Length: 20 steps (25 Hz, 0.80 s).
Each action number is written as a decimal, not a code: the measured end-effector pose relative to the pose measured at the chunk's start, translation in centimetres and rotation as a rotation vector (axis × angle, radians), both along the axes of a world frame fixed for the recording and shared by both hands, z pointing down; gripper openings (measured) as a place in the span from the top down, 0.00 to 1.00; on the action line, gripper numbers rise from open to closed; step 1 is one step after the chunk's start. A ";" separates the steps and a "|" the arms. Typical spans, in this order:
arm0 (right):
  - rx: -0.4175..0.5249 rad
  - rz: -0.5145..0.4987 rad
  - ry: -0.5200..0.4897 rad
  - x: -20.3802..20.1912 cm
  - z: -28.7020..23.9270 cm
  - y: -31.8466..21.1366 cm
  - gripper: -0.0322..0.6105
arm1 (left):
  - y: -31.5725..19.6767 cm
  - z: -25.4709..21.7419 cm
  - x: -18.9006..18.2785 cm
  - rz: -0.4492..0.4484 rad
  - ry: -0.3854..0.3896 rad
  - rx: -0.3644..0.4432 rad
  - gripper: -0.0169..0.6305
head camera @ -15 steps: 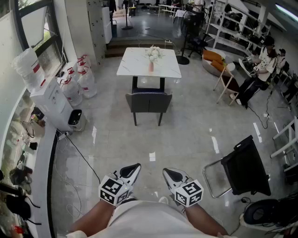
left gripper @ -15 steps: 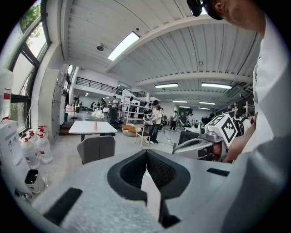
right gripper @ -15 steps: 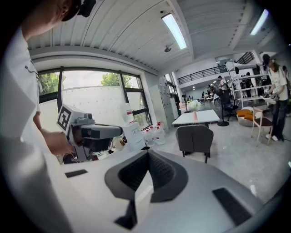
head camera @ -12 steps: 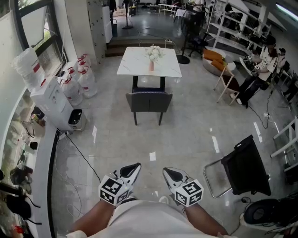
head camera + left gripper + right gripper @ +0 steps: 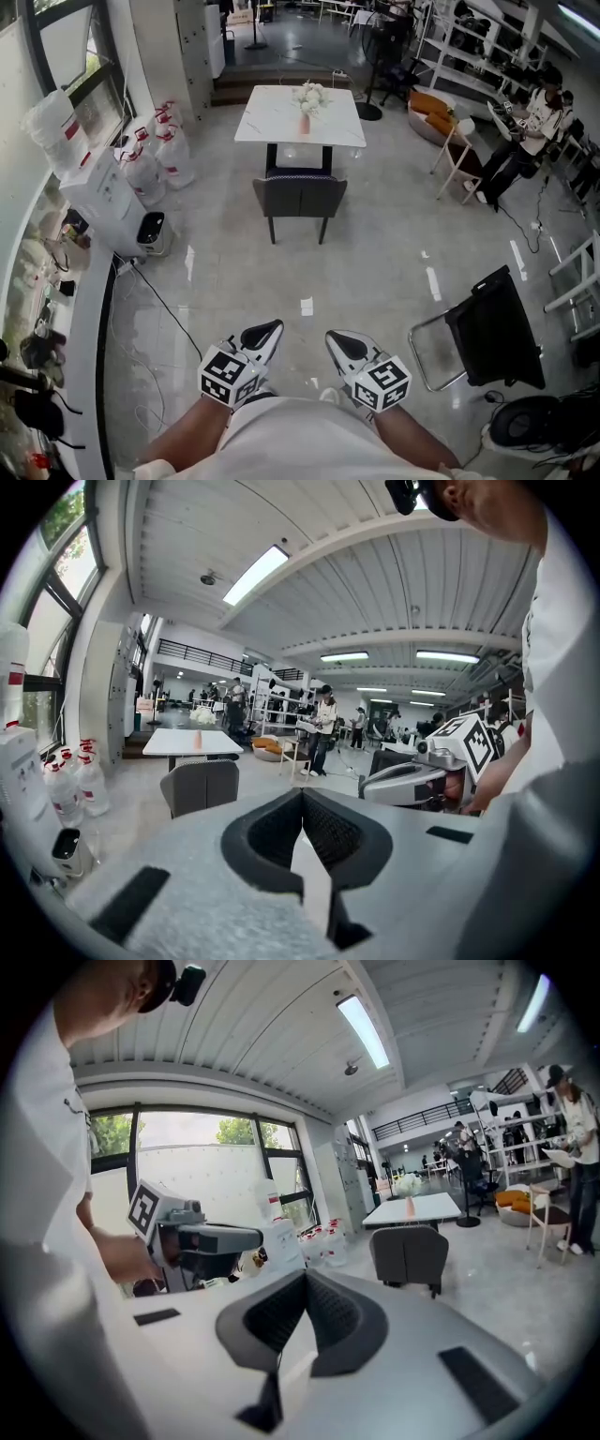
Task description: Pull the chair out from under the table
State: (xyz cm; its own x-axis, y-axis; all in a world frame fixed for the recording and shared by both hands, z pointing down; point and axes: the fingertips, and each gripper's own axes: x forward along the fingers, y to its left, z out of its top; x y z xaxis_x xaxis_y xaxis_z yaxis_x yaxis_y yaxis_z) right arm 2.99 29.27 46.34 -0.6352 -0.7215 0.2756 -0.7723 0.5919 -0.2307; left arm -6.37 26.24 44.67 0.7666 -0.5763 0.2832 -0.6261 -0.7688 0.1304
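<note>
A grey upholstered chair [image 5: 299,197] stands tucked at the near side of a white marble-topped table [image 5: 272,127], far ahead of me across the floor. The chair [image 5: 199,786] and table [image 5: 173,742] show small in the left gripper view, as do the chair [image 5: 409,1253] and table [image 5: 424,1208] in the right gripper view. My left gripper [image 5: 265,330] and right gripper [image 5: 340,339] are held close to my body, side by side, both shut and empty. Both are well short of the chair.
A vase of white flowers [image 5: 307,99] stands on the table. Water bottles [image 5: 161,150] and a dispenser [image 5: 103,202] line the left wall, with a cable [image 5: 159,305] across the floor. A black folding chair [image 5: 487,333] stands at my right. People [image 5: 534,122] work at the far right.
The view has shifted slightly forward: the chair and table sit a little higher in the head view. Both grippers stay shut and side by side.
</note>
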 end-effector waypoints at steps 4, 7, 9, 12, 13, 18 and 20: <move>0.020 -0.016 0.036 -0.8 -0.2 -0.1 0.94 | -0.1 -0.1 -0.3 0.005 0.002 0.000 0.96; 0.012 -0.022 0.040 -1.4 0.0 0.0 0.94 | 0.0 0.1 -0.7 0.011 0.005 -0.001 0.96; 0.010 -0.027 0.041 -1.8 0.0 0.2 0.94 | 0.1 0.0 -0.9 0.017 0.007 -0.002 0.96; 0.006 -0.023 0.042 -2.1 -0.1 0.1 0.94 | -0.1 -0.2 -1.2 0.021 0.007 0.001 0.96; 0.002 -0.020 0.040 -2.2 0.0 0.1 0.94 | -0.1 -0.3 -1.3 0.023 0.007 0.001 0.96; -0.021 0.001 0.023 -2.2 0.4 0.0 0.94 | 0.0 -0.4 -1.4 0.038 0.007 0.009 0.96; -0.028 -0.002 0.024 -2.5 0.6 0.0 0.94 | -0.1 -0.1 -1.8 0.037 0.007 0.006 0.96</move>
